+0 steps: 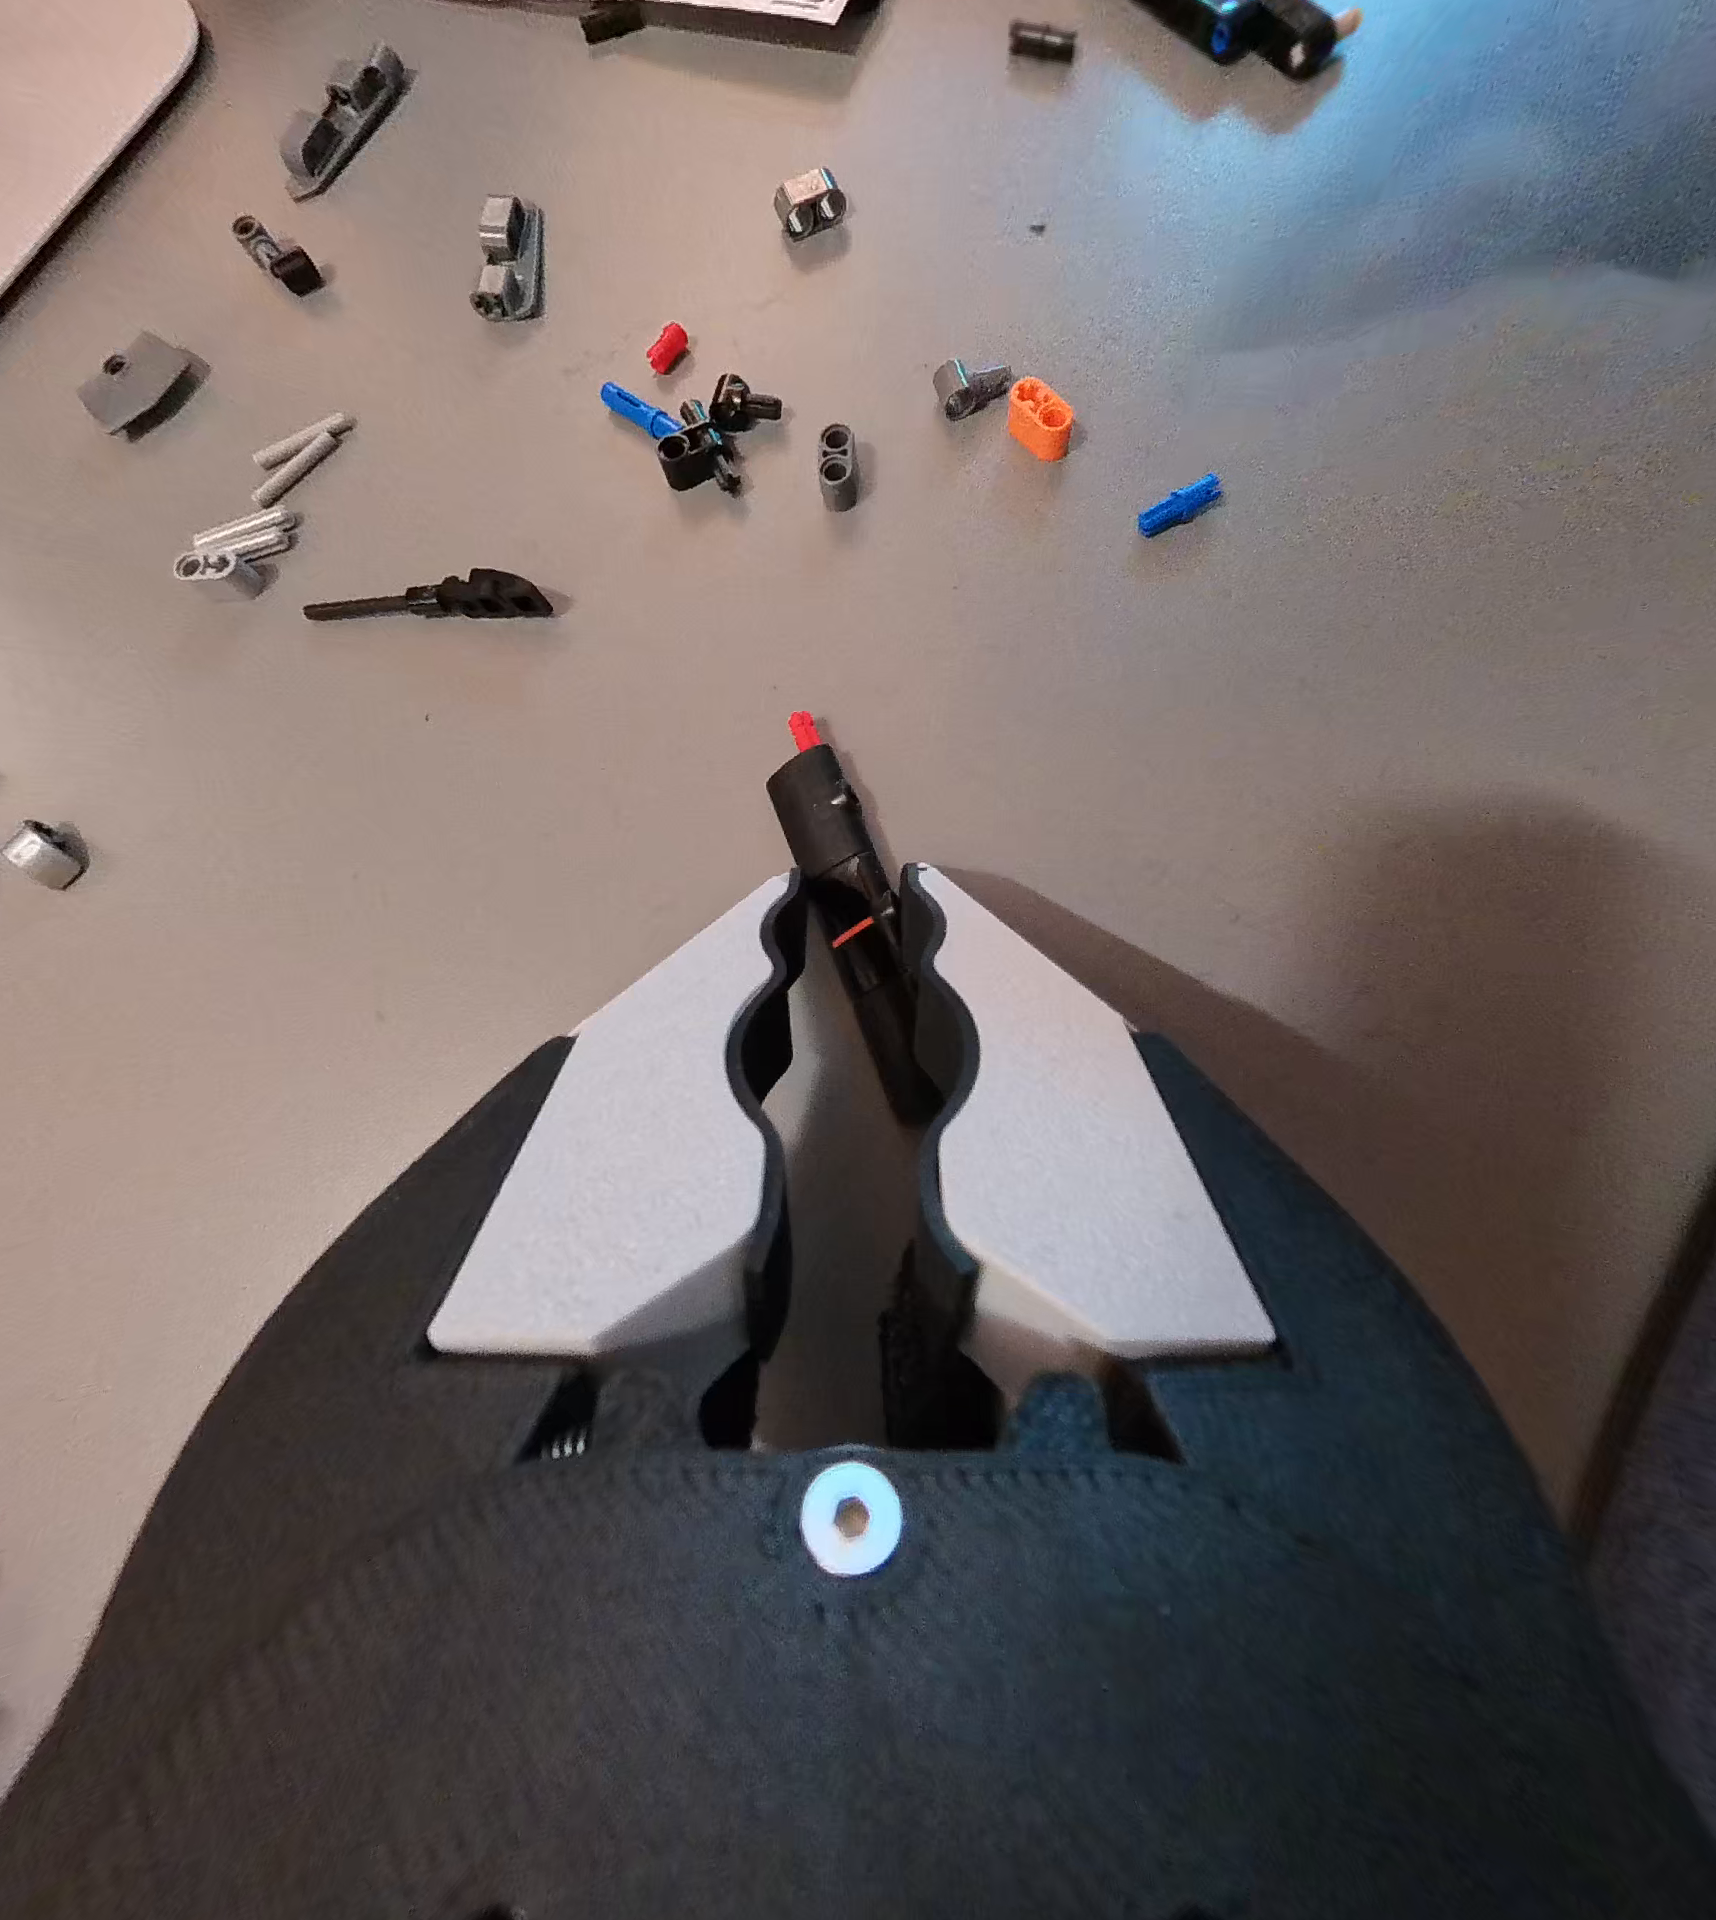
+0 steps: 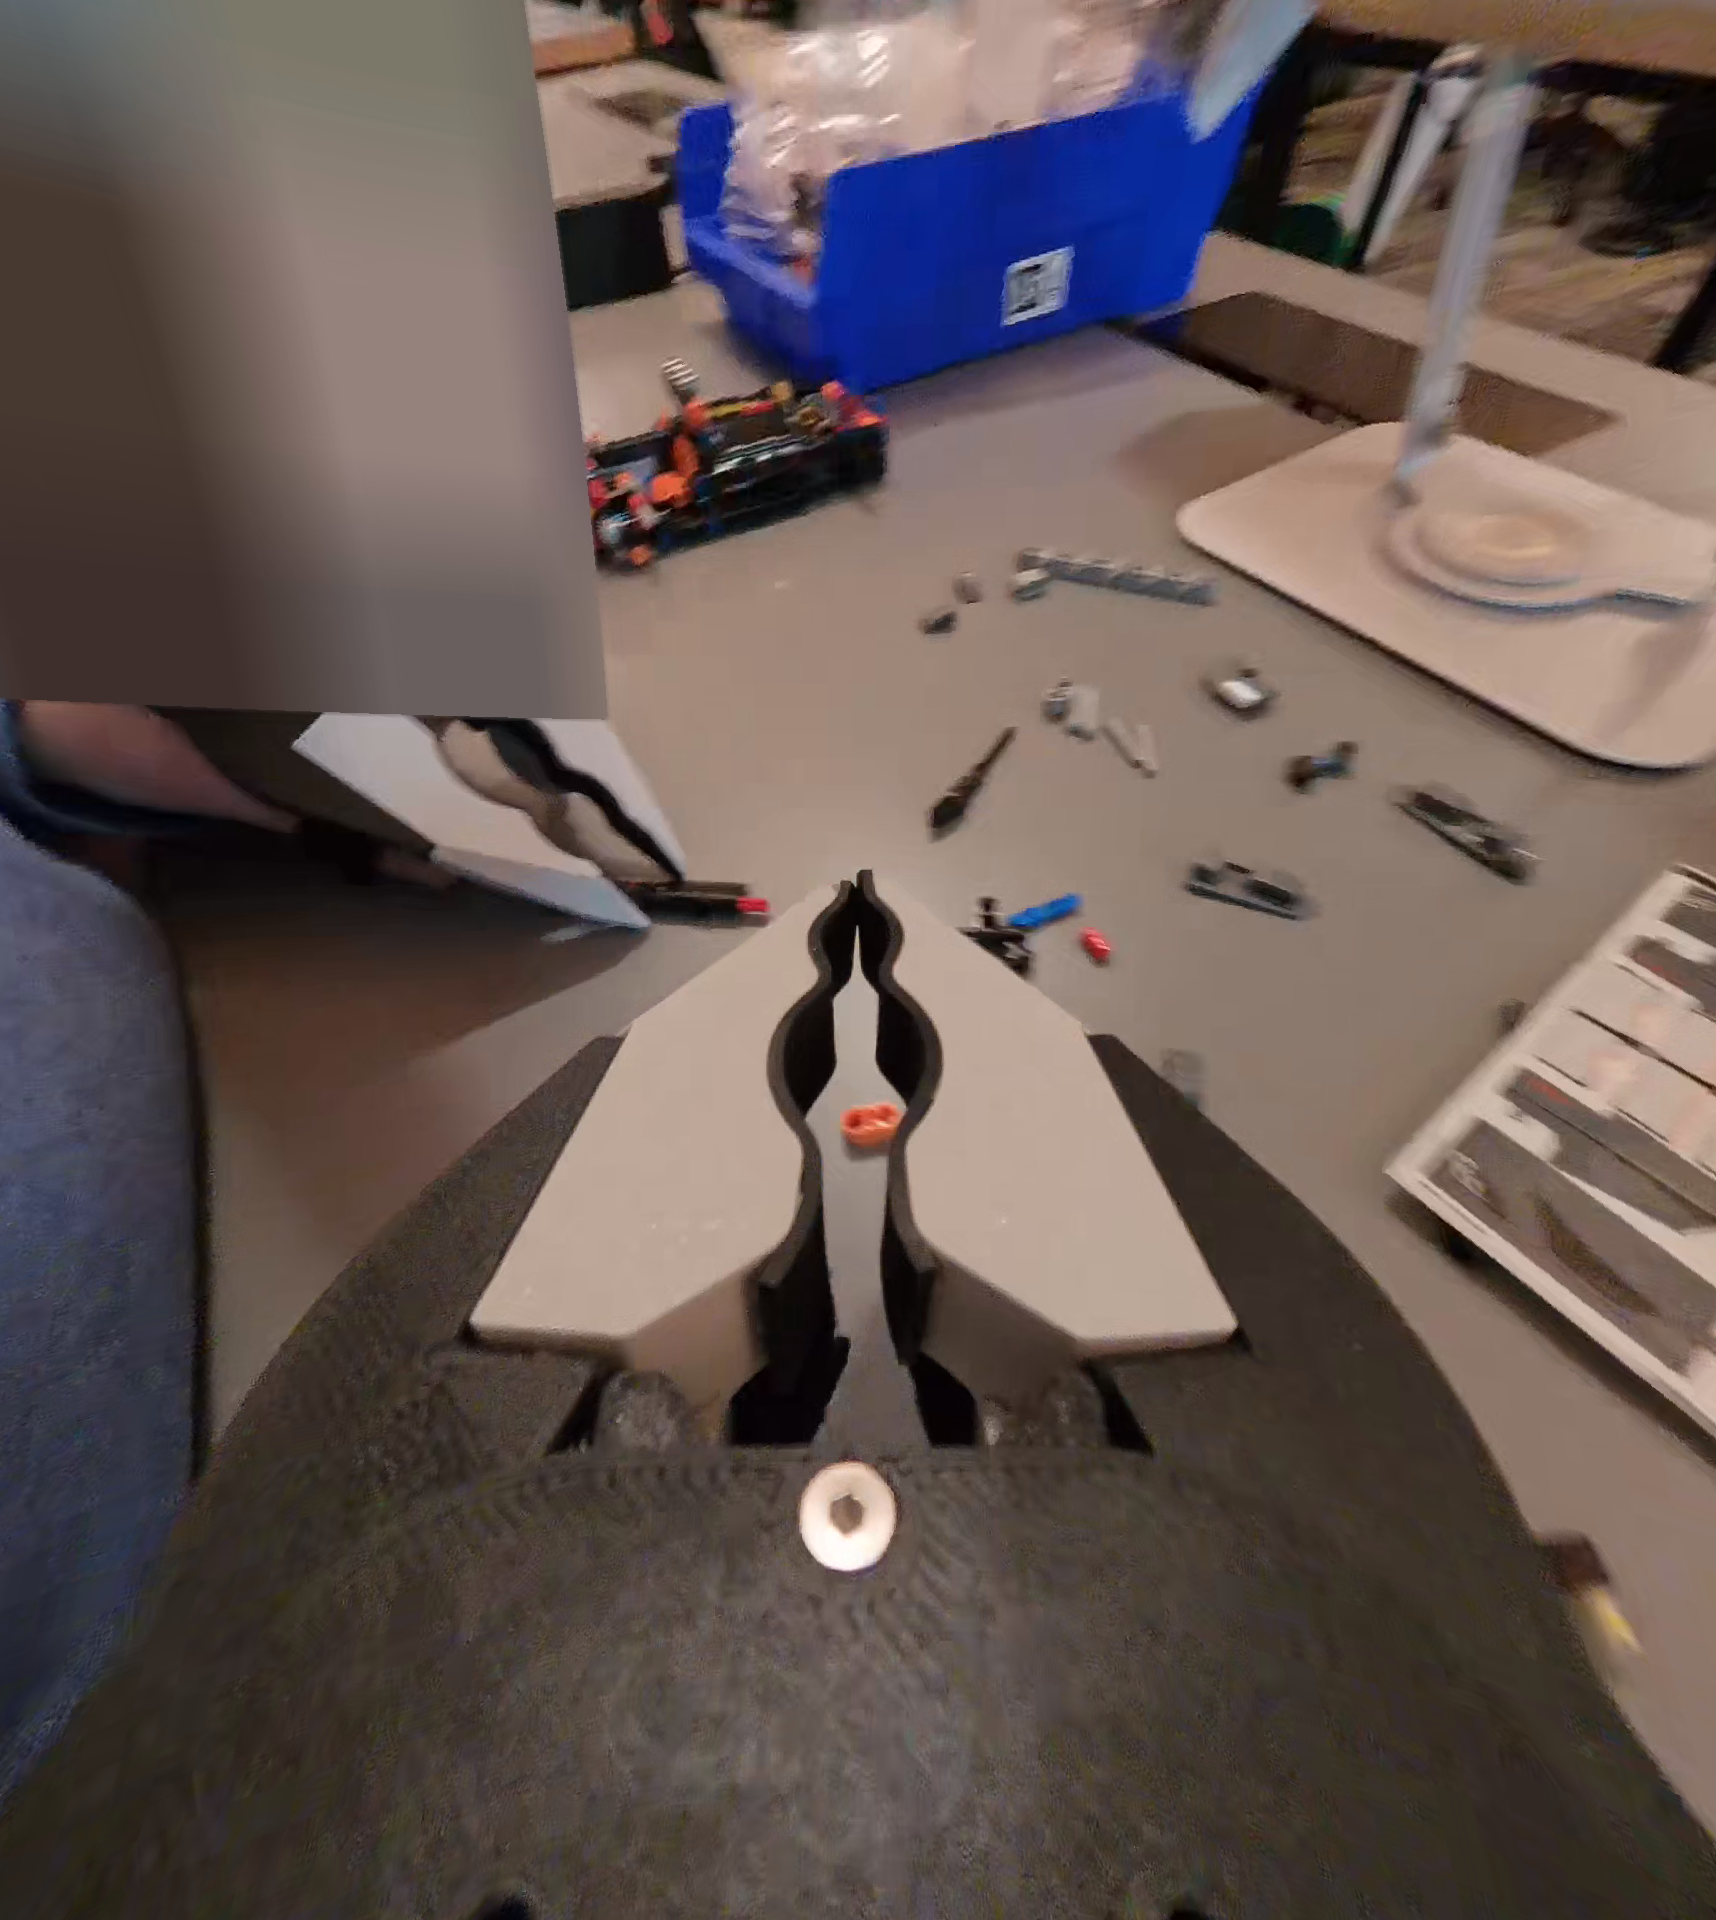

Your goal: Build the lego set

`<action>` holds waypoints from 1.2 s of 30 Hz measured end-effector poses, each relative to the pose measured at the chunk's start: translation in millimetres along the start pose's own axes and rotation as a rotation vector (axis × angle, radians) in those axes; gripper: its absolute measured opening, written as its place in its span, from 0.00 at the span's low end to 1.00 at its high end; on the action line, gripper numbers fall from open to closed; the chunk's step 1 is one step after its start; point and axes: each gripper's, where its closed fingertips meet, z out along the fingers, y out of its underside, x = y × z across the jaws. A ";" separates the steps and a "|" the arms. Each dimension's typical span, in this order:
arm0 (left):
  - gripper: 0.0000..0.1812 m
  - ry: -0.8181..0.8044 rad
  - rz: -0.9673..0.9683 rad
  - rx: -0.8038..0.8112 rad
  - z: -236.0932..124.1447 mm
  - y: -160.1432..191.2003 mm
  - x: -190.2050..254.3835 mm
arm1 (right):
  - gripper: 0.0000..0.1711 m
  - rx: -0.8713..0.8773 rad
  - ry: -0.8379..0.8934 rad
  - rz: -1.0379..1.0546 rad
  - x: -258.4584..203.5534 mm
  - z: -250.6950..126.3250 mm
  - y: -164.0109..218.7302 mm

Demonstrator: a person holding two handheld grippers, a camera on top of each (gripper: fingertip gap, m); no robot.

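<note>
On the grey table, near centre of the left wrist view: left gripper, fingers narrow, clamped on a black rod assembly with a red pin sticking out of its far end, tilted slightly left. Beyond it, loose pieces lie scattered: orange connector at right, blue pin near it, second blue pin touching a cluster of black connectors, small red piece just beyond, black blade-shaped part at left, grey rods farther left. In the right wrist view: right gripper, fingertips almost touching, nothing seen between them; the orange connector shows on the table through the gap. Far left, a partly built black and orange model; behind it a blue bin. Right, an instruction booklet.
</note>
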 end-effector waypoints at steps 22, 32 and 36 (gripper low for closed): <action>0.08 0.029 -0.012 0.000 15.5 -14.4 2.2 | 0.00 0.045 0.278 0.104 12.3 -160.2 61.7; 0.08 0.012 0.002 0.002 15.7 -14.7 2.0 | 0.01 0.114 0.247 0.143 7.7 -159.8 73.5; 0.08 -0.001 0.005 0.002 15.6 -14.9 2.1 | 0.05 0.034 0.163 0.155 -7.1 -135.1 75.2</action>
